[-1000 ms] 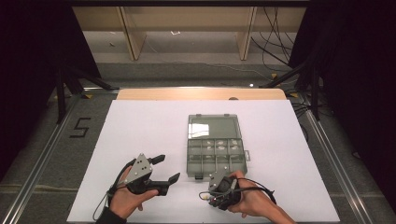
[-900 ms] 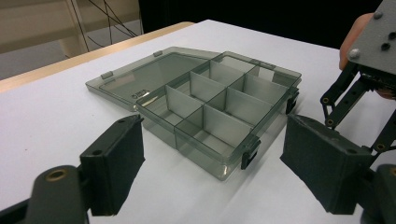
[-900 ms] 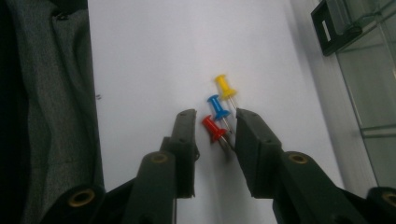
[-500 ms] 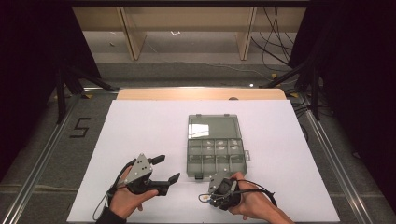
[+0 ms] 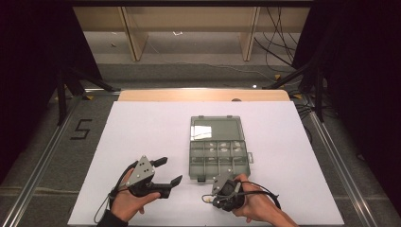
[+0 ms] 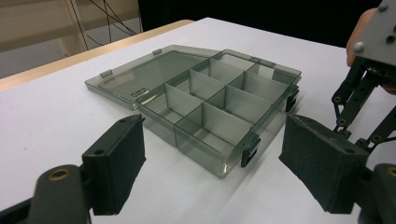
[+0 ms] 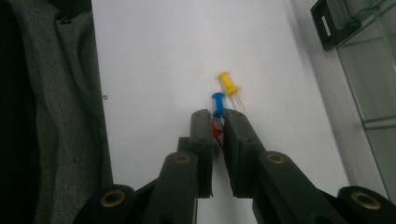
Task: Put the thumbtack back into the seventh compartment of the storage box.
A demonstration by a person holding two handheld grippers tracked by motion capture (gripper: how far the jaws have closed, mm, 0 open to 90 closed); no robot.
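On the white table (image 5: 142,127), the right gripper (image 7: 218,122) had just been closing its jaws, which stood narrow around a red pushpin (image 7: 215,130) and a blue pushpin (image 7: 217,104) whose head poked out past the tips; whether the pads actually pressed on them could not be told. A yellow pushpin (image 7: 229,84) lay just beyond, close to the blue one. The left gripper (image 6: 210,158) rested with jaws wide and nothing between them, facing the open, smoky compartment box (image 6: 224,100), its lid (image 6: 154,74) folded flat.
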